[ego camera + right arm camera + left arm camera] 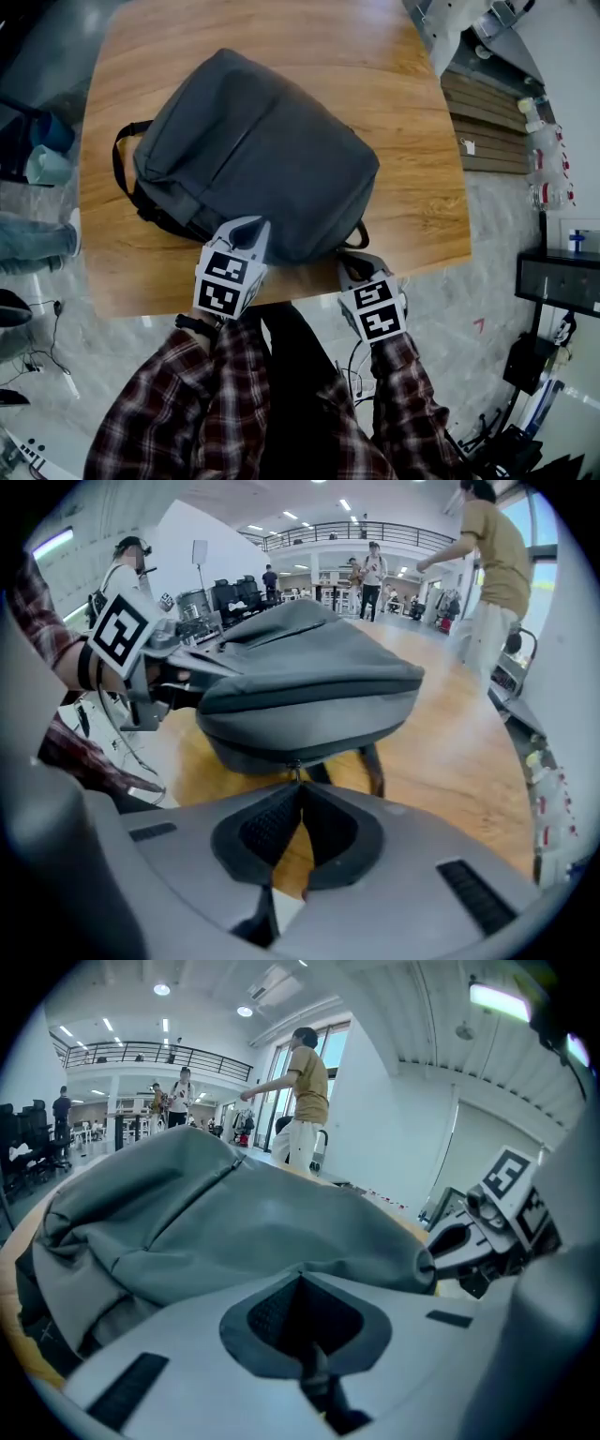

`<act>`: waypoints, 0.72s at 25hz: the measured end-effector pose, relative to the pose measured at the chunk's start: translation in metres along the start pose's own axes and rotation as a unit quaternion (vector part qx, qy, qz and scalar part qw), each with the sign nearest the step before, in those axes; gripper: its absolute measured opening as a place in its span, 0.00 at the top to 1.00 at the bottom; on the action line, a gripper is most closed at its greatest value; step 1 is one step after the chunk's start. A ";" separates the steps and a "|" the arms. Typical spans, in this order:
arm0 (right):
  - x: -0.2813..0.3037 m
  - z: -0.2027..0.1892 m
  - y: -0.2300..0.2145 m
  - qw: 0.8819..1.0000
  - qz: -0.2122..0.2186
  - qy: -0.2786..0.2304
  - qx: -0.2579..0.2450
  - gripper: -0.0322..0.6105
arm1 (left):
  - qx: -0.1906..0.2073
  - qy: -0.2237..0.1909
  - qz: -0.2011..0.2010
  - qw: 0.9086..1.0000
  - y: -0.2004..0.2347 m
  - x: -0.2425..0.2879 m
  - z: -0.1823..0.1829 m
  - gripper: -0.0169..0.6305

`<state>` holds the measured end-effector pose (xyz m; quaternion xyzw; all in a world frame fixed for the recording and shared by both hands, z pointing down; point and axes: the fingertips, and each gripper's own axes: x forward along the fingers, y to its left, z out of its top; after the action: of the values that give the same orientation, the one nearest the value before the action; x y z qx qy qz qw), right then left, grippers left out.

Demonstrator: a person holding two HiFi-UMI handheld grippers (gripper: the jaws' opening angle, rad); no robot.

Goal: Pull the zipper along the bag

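Note:
A grey backpack (253, 150) lies flat on a wooden table (394, 56). My left gripper (248, 232) is shut on the fabric of the bag's near edge (281, 1265). At the bag's near right corner, my right gripper (352, 267) is shut, its tips meeting at the small zipper pull (296, 767) that hangs from the dark zipper seam (309, 738). The right gripper view also shows the left gripper (208, 679) pressed to the bag's side. In the left gripper view the right gripper (433, 1255) touches the bag's corner.
The bag's black carry handle (120, 155) lies at the far left, and a black strap (375, 766) trails from the near corner. The table's front edge (422, 264) runs just under both grippers. A person (492, 574) stands beyond the table. Cables (42, 352) lie on the floor.

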<state>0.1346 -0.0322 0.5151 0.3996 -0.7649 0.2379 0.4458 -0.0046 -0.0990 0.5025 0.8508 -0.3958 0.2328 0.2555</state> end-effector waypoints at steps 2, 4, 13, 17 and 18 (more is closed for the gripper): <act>-0.001 0.002 -0.030 1.000 -0.018 -0.003 0.021 0.92 | 0.001 0.000 -0.002 1.000 0.000 0.000 0.000 0.96; 0.002 0.006 -0.050 0.999 -0.027 -0.005 0.041 0.92 | 0.001 -0.001 -0.002 1.000 0.001 -0.001 -0.001 0.96; 0.003 0.002 -0.033 0.997 -0.011 -0.012 0.075 0.93 | -0.006 0.044 -0.032 0.999 0.009 0.007 -0.003 0.96; 0.004 -0.002 0.000 0.996 0.024 -0.013 0.084 0.93 | 0.054 0.084 -0.044 0.994 0.029 0.013 0.003 0.96; 0.005 0.000 0.013 0.996 0.036 -0.016 0.084 0.93 | 0.062 0.096 -0.028 0.993 0.039 0.014 0.007 0.96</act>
<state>0.1227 -0.0271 0.5191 0.4112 -0.7635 0.3104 0.3893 -0.0259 -0.1324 0.5153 0.8497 -0.3303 0.3299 0.2452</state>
